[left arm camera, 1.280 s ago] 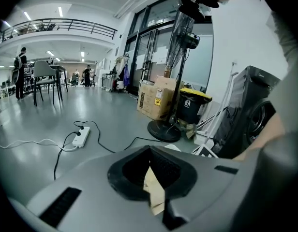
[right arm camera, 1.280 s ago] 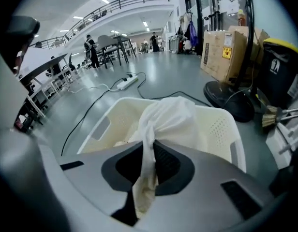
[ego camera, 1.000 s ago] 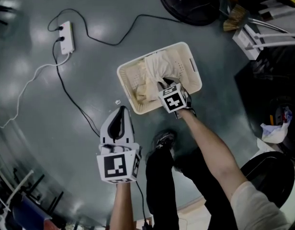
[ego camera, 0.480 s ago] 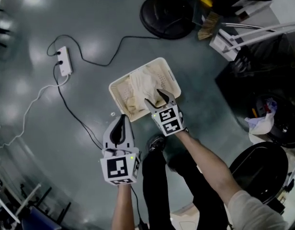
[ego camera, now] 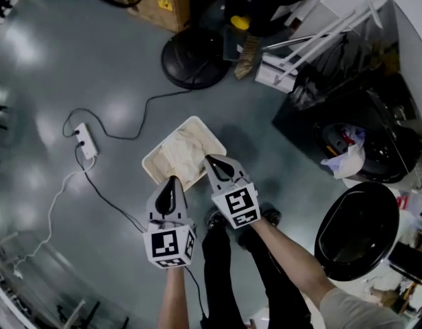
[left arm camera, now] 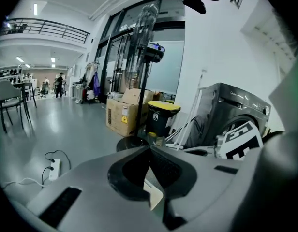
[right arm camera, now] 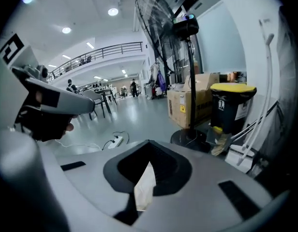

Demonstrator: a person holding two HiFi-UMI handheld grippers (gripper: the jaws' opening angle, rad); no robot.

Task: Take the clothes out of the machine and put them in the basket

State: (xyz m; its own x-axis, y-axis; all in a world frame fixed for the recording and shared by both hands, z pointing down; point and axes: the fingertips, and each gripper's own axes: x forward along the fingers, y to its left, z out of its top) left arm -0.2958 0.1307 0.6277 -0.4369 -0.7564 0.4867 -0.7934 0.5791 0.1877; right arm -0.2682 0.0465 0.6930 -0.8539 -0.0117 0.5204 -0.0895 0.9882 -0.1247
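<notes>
As the two grippers hang side by side above the grey floor, the power strip (ego camera: 85, 141) and its trailing cables lie well off to the left of the fingers, clear of the work. The left gripper (ego camera: 172, 181) has its fingers pressed together with nothing caught in them. The pale sliver showing through the gap behind the tips looks to me like the load below, not a held piece. Just ahead of and beneath both sets of fingertips sits the basket (ego camera: 150, 163), mouth up on the floor. Its long side runs on a slant from near the left fingers away toward the fan base (ego camera: 195, 67). The clothes (ego camera: 183, 151) in it are a cream, crumpled heap that lies along that same slant and fills most of the basket. I'd judge them light, limp and not slippery. Nothing there can break, but they will sag and trail, so a bunched fold near the middle of a piece is the place to pinch rather than a loose edge. The right gripper (ego camera: 211, 162), over the basket's near right edge, has just closed its fingers, and they meet on nothing. Further right of those fingers stands the machine (left arm camera: 226, 103), grey with a round door. No view looks into its drum, so I cannot tell whether any clothes are left inside.
</notes>
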